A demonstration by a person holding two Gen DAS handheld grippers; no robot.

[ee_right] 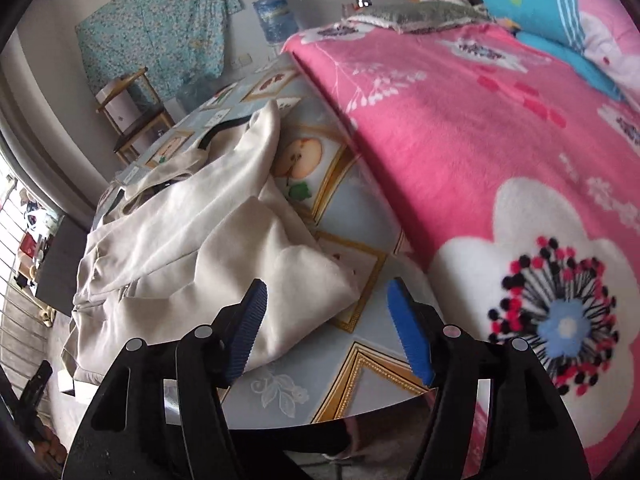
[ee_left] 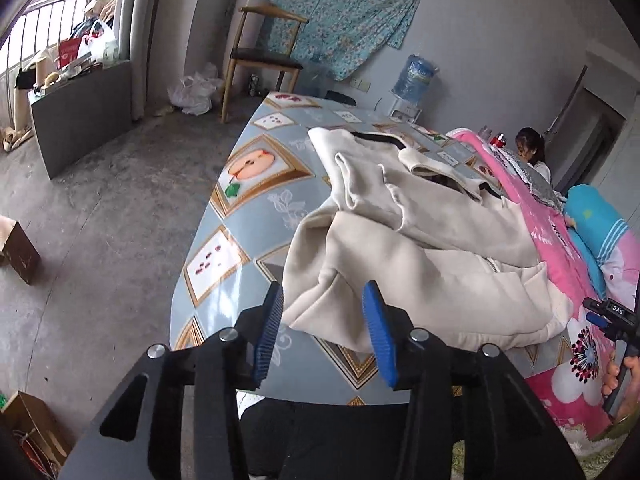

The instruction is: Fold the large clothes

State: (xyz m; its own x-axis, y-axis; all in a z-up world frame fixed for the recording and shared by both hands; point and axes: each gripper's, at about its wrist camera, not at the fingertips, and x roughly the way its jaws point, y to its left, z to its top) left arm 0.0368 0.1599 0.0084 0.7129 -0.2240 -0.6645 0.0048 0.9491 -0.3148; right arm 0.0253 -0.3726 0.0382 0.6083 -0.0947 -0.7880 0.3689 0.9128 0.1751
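Cream zip hoodie (ee_left: 400,248) is lying half-folded on the tablecloth (ee_left: 240,216). Left gripper (ee_left: 320,336) and right gripper (ee_right: 328,332) are both hanging spread, pinching nothing. I'd be grabbing the hem corners evenly.

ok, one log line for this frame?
left gripper: open, empty | right gripper: open, empty | hoodie: half folded on table
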